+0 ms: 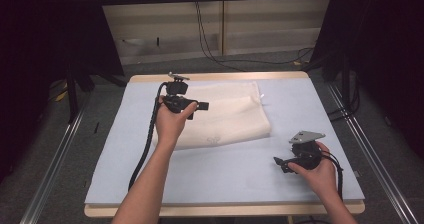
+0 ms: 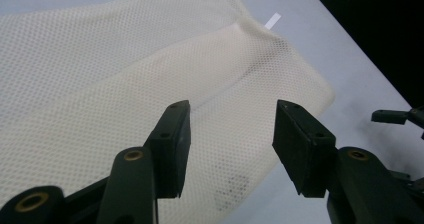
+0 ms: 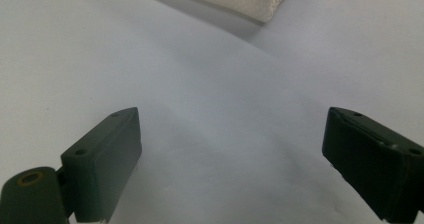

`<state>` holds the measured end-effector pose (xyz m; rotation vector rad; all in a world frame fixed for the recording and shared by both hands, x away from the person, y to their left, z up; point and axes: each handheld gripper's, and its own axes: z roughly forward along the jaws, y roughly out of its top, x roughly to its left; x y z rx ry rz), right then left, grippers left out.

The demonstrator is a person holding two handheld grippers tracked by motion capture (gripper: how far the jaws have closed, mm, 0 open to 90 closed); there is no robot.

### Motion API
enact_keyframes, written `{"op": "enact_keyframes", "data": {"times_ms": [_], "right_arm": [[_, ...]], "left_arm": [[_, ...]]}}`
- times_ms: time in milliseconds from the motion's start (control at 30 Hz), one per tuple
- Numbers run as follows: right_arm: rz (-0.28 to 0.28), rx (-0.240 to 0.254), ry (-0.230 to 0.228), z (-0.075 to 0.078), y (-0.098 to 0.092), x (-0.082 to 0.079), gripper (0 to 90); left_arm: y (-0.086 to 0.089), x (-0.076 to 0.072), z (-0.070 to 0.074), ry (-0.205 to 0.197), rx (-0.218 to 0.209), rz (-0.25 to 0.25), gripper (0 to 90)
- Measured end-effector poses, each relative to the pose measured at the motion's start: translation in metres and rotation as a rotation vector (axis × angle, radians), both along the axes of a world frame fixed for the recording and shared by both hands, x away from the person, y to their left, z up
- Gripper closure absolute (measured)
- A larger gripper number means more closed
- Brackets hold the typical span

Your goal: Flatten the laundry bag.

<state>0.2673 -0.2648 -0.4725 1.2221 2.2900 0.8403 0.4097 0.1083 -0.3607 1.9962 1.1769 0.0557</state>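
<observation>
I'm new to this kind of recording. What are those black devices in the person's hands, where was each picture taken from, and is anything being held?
A person holds a two-jaw gripper in each hand. The high view looks down on the table; the other two pictures come from cameras riding on each gripper, looking along its black jaws. A folded cream mesh cloth lies on the pale blue table cover. The left gripper hangs over the cloth with its jaws apart and nothing between them. The right gripper rests near the table's front right, jaws wide open over bare cover, the cloth's corner ahead of it. Nothing is held.
</observation>
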Motion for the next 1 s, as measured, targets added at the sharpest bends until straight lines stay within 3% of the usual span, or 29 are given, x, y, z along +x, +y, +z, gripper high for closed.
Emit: {"op": "enact_keyframes", "data": {"times_ms": [67,133,233,333,400,500,600,633,900,1000], "right_arm": [[0.001,0.002,-0.001,0.000,0.000,0.000,8.4],[-0.002,-0.002,0.001,0.000,0.000,0.000,8.4],[0.000,-0.006,0.002,-0.001,0.001,0.000,8.4],[0.004,-0.001,0.005,-0.001,0.002,0.000,8.4],[0.003,0.001,0.005,-0.001,0.002,0.000,8.4],[0.000,0.008,0.003,0.000,0.003,0.000,8.4],[-0.001,0.013,0.005,0.000,0.003,-0.001,8.4],[-0.001,0.016,0.006,0.000,0.003,-0.001,8.4],[-0.008,0.089,0.004,0.004,0.003,0.002,9.4],[0.005,0.129,-0.027,0.009,0.003,0.008,9.3]], "left_arm": [[0.007,0.000,-0.005,0.000,-0.011,0.018,49.0],[0.013,0.000,-0.010,0.002,0.041,0.029,46.4],[0.024,-0.002,-0.016,0.003,0.033,0.042,43.9],[0.034,-0.003,-0.021,-0.003,0.079,0.068,39.8],[0.043,-0.004,-0.024,-0.008,0.060,0.093,39.2],[0.055,-0.004,-0.026,-0.008,0.090,0.112,36.2],[0.066,-0.006,-0.024,-0.020,0.092,0.133,32.4],[0.070,-0.007,-0.024,-0.024,0.074,0.145,32.4],[0.093,-0.010,-0.026,-0.031,0.100,0.183,25.6],[0.099,-0.010,-0.027,-0.024,0.100,0.195,23.7]]}}
